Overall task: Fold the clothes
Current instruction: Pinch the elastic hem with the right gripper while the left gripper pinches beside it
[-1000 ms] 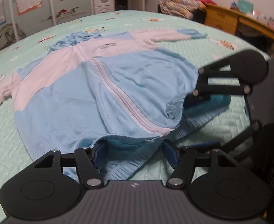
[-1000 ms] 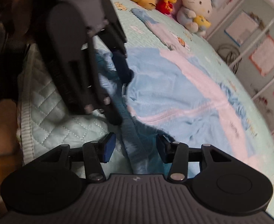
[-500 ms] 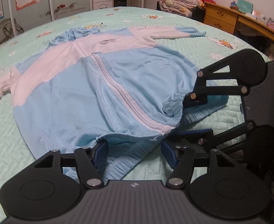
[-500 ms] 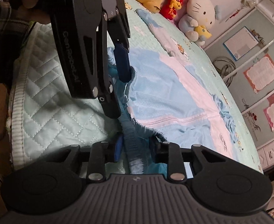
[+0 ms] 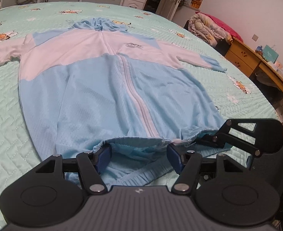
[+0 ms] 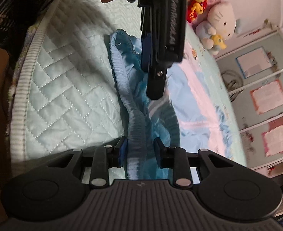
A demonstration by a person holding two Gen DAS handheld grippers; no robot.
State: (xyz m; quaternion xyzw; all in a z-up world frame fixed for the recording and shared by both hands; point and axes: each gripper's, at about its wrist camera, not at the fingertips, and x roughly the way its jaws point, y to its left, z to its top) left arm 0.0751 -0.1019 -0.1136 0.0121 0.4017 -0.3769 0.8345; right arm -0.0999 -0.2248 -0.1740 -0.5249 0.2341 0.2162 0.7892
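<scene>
Left view – jacket: blue and white, spread flat on the bed, hem nearest.
Left gripper: jaws wide, hem between the pads, neither pressing.
Right view – right gripper: jaws narrowed onto the bunched hem – pads pressing it.
Far right: plush toys.

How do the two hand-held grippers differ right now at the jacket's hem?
Left hand-held gripper: jaws spread wide, hem lying loose between them, pads not pressing. Right hand-held gripper: jaws much narrower, closed in on a bunched fold of the hem.
The left works near the zipper at the middle of the hem; the right is at the hem's corner.
Shared: both are at the bottom edge of the blue and white jacket spread on the bed.
</scene>
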